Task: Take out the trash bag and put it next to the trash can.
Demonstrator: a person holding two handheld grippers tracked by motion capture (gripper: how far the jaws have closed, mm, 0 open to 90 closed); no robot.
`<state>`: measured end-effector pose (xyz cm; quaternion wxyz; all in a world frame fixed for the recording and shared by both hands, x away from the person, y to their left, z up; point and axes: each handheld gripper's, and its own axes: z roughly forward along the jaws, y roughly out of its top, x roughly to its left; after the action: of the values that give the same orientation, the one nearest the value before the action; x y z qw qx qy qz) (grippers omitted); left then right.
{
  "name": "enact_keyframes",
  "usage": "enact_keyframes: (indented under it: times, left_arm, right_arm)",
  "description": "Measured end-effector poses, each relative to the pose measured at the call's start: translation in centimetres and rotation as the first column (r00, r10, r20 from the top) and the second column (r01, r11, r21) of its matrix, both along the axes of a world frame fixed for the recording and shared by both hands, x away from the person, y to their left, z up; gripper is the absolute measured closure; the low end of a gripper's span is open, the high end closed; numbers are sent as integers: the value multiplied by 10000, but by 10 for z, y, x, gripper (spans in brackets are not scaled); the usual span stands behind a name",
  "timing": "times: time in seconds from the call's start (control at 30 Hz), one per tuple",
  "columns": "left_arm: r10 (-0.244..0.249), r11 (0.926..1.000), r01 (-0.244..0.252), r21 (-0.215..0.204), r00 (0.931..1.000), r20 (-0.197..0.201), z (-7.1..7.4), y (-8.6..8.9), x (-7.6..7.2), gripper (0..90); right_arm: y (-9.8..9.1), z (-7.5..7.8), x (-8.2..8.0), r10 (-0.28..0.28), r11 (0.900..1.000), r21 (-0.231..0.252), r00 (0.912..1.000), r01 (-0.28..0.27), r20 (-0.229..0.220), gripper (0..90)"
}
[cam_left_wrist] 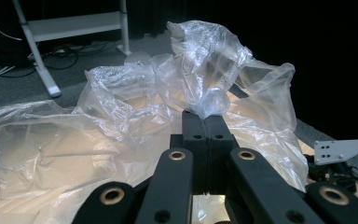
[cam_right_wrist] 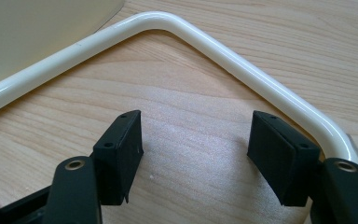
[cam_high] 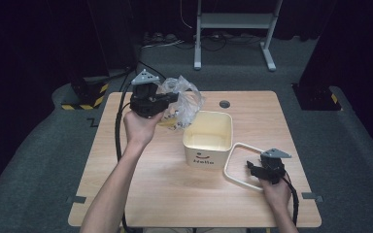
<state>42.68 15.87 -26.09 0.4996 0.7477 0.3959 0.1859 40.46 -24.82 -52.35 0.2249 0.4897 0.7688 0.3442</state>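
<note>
A crumpled clear plastic bag [cam_high: 184, 99] hangs above the table's back left, beside the cream bin [cam_high: 208, 145]. My left gripper [cam_high: 171, 99] is shut on it; in the left gripper view the jaws [cam_left_wrist: 206, 122] meet on a bunched fold of the bag [cam_left_wrist: 200, 70]. The square bin stands open-topped at the table's middle. A cream rounded hoop [cam_high: 229, 160] lies flat on the wood to the right of the bin. My right gripper [cam_high: 253, 168] rests low at the hoop's near corner, open. In the right gripper view nothing but bare wood lies between its jaws [cam_right_wrist: 198, 140], and the hoop [cam_right_wrist: 214, 51] bends around ahead of them.
The wooden table [cam_high: 165, 194] has a round cable hole [cam_high: 224, 104] behind the bin. A white stand [cam_high: 233, 22] and cables sit on the grey floor beyond. Dark curtains surround the area. The right gripper's grey plate [cam_left_wrist: 342, 149] shows in the left gripper view.
</note>
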Motion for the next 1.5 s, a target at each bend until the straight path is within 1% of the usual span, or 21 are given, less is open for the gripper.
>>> enact_keyframes:
  times: [0.17,0.27,0.33,0.4,0.47,0.6,0.73,0.83,0.93,1.03,1.1,1.17,1.2,1.27,1.37,1.5]
  left_arm:
    - [167,9998,-167,-76,9999,-42,-5,9,2,897]
    - [280,9996,-280,-29,9996,-19,-7,14,2,897]
    - [395,9992,-395,-8,9992,28,-8,18,2,898]
    - [542,9985,-541,-109,9985,62,-10,23,1,897]
    - [651,9978,-651,-94,9979,-11,-12,25,3,897]
    - [690,9976,-690,48,9976,-14,-16,30,2,897]
    - [800,9968,-800,15,9967,-156,-20,36,6,898]
    - [855,9963,-856,-75,9962,-140,-23,38,6,897]
    - [927,9957,-927,-16,9955,-204,-28,41,5,898]
    - [1071,9941,-1066,184,9939,-273,-34,45,6,897]
    - [1212,9924,-1205,237,9922,-288,-38,48,7,897]
    - [1249,9917,-1237,350,9916,-340,-42,49,8,897]
    - [1296,9911,-1283,363,9909,-365,-45,50,8,897]
    - [1396,9901,-1386,244,9889,-500,-49,51,9,897]
    - [1500,9884,-1484,334,9873,-520,-53,55,10,897]
    - [1559,9867,-1526,559,9860,-599,-59,56,13,897]
  right_arm:
    - [0,0,0,-2,10000,0,10000,2,-1,350]
    - [0,0,0,1,10000,0,10000,-1,0,350]
    - [0,0,0,0,10000,0,10000,0,-1,350]
    - [0,0,0,1,10000,2,10000,-1,0,349]
    - [0,0,0,12,10000,1,10000,-12,-8,347]
    - [0,0,0,10,10000,-3,10000,-10,-3,347]
    - [0,0,0,7,10000,-5,10000,-7,-7,347]
    - [0,0,1,2,10000,-7,10000,-2,-6,346]
    - [0,0,0,1,10000,-3,10000,-1,-6,346]
    - [0,0,1,4,10000,-9,10000,-4,1,346]
    - [0,0,1,2,10000,-5,10000,-2,1,346]
    - [0,0,1,-6,10000,3,10000,6,-9,346]
    - [0,0,1,1,10000,-5,10000,-1,-2,346]
    - [0,0,1,5,10000,-11,10000,-5,0,346]
    - [0,0,1,4,10000,-7,10000,-4,-2,346]
    - [0,0,1,6,10000,-9,10000,-6,-2,346]
